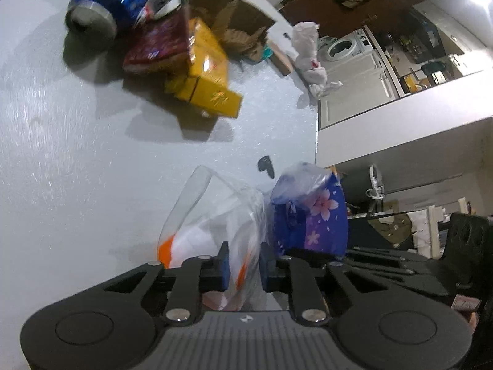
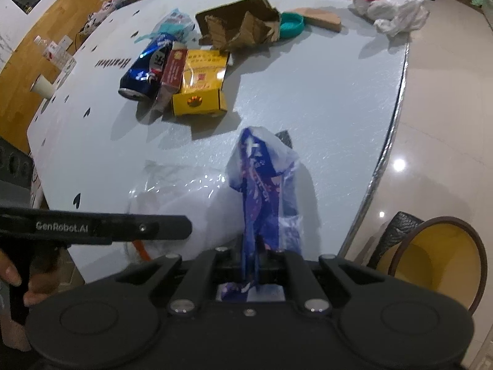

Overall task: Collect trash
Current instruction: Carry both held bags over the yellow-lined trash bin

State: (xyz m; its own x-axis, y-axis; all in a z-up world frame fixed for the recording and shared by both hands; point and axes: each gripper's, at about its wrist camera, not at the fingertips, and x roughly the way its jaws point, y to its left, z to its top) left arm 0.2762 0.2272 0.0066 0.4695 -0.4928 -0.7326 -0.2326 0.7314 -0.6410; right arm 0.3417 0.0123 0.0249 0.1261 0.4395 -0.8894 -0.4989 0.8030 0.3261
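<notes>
My left gripper (image 1: 243,265) is shut on a clear plastic bag (image 1: 212,225) with orange marks, held over the white table (image 1: 77,154); the bag also shows in the right wrist view (image 2: 178,197). My right gripper (image 2: 255,262) is shut on a blue floral wrapper (image 2: 262,185), which shows beside the bag in the left wrist view (image 1: 311,212). Further back lie a blue can (image 2: 144,67), a red packet (image 2: 172,67), a yellow box (image 2: 200,86) and torn brown cardboard (image 2: 240,27).
A teal lid (image 2: 291,24) and a crumpled white plastic bag (image 2: 379,3) lie at the far side of the table. The table's edge (image 2: 385,154) runs down the right. A yellow bin (image 2: 437,259) stands on the floor at the lower right.
</notes>
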